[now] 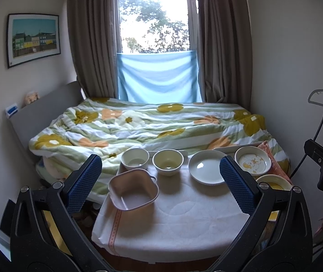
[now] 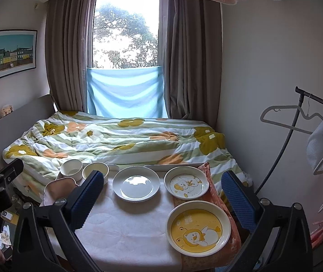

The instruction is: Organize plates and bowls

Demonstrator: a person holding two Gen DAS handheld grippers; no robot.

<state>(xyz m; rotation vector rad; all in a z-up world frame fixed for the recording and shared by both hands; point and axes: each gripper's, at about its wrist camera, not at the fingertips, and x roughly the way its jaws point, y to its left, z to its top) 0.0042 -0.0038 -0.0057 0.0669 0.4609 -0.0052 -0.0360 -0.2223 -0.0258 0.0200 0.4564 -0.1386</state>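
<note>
Quilted white surface point(image 1: 172, 217). Near right: glossy round yellow plate point(image 2: 198, 227). Left: square pink bowl point(image 1: 133, 189). Behind: white plate point(image 2: 136, 184), duck plate point(image 2: 186, 185), two round bowls point(image 1: 167, 162). Left gripper point(image 1: 159, 181), right gripper point(image 2: 160, 201): jaws apart, hovering, empty.

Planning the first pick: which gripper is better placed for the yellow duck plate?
Right, probably. The yellow duck plate lies close below the open right gripper, on the table's right side. In the left wrist view the open left gripper faces the pink square bowl, with that plate at its far right.
</note>
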